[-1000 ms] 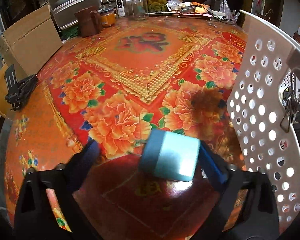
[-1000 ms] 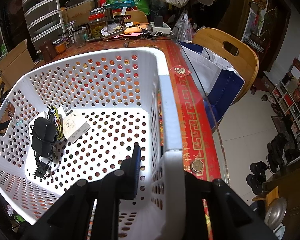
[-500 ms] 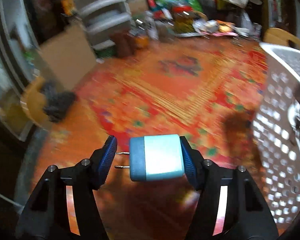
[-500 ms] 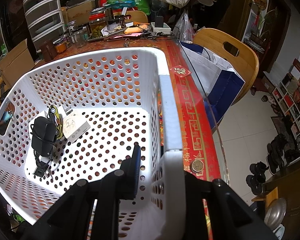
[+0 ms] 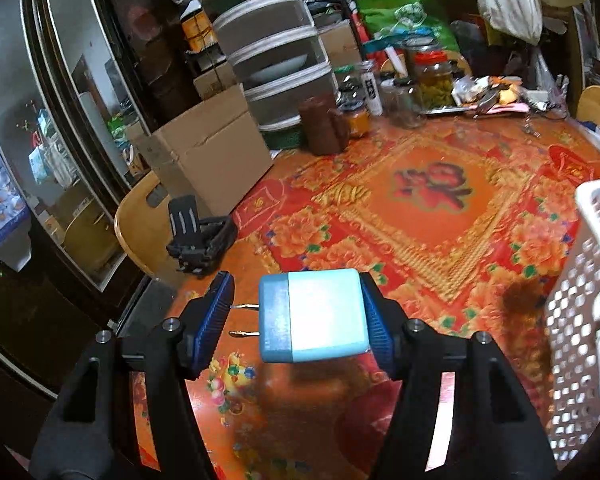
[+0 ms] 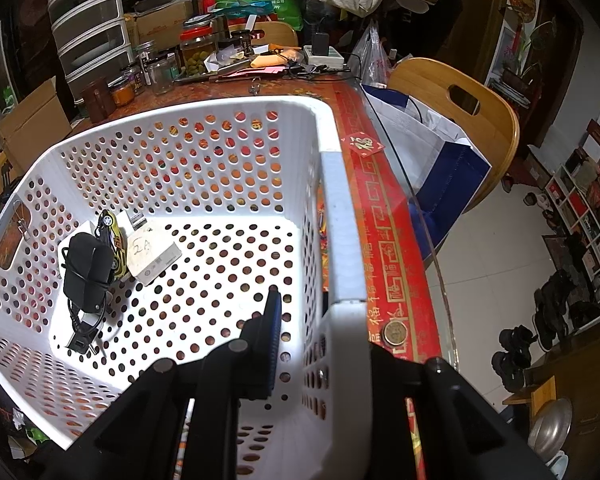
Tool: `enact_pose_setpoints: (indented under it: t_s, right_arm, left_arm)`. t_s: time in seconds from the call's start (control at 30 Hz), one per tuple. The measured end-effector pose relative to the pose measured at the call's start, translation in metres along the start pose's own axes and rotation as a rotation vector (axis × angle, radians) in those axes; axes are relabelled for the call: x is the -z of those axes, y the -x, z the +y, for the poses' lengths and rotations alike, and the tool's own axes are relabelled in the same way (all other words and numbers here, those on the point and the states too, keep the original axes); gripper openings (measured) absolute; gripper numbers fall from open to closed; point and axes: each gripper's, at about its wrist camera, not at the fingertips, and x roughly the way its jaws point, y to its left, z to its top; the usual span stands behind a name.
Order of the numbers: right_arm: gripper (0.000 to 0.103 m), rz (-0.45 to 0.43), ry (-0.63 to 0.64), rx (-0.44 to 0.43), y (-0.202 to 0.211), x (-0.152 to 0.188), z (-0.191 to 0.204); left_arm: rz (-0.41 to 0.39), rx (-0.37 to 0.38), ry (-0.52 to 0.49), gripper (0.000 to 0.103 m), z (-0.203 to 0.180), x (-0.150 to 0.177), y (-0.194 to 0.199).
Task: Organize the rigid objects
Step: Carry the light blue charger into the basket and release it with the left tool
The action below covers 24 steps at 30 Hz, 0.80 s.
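Note:
My left gripper is shut on a light blue plug adapter, its two metal prongs pointing left against the left pad, and holds it above the red floral tabletop. The white perforated basket stands at the right. My right gripper is shut on the basket's right wall, one finger inside, one outside. Inside the basket lie a black adapter with cord, a yellow toy car and a white charger block.
Jars, a brown holder, a drawer unit and a cardboard box crowd the table's far side. A black clip stand sits on a wooden chair at left. A coin lies by the basket.
My left gripper closed on the blue adapter and lifted it off the table, tilting the view upward. The right gripper and the basket have not moved.

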Motion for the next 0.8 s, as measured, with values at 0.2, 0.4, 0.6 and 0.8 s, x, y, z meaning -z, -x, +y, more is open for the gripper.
enact_pose_setpoints:
  t_s: [0.2, 0.4, 0.6, 0.8]
  right_arm:
    - [0.018, 0.000, 0.001, 0.000, 0.000, 0.000, 0.000]
    - [0.018, -0.002, 0.003, -0.001, 0.001, 0.000, 0.001]
    - [0.018, -0.006, 0.008, -0.006, 0.003, -0.002, 0.004]
    - [0.018, -0.007, 0.010, -0.010, 0.004, -0.002, 0.005]
  left_arm:
    - [-0.058, 0.026, -0.021, 0.060, -0.010, -0.017, 0.036]
    - [-0.105, 0.051, -0.049, 0.060, -0.027, -0.030, 0.071]
    - [-0.138, 0.078, -0.075, 0.060, -0.045, -0.037, 0.099]
    - [-0.143, 0.170, -0.100, 0.060, -0.070, -0.042, 0.130]
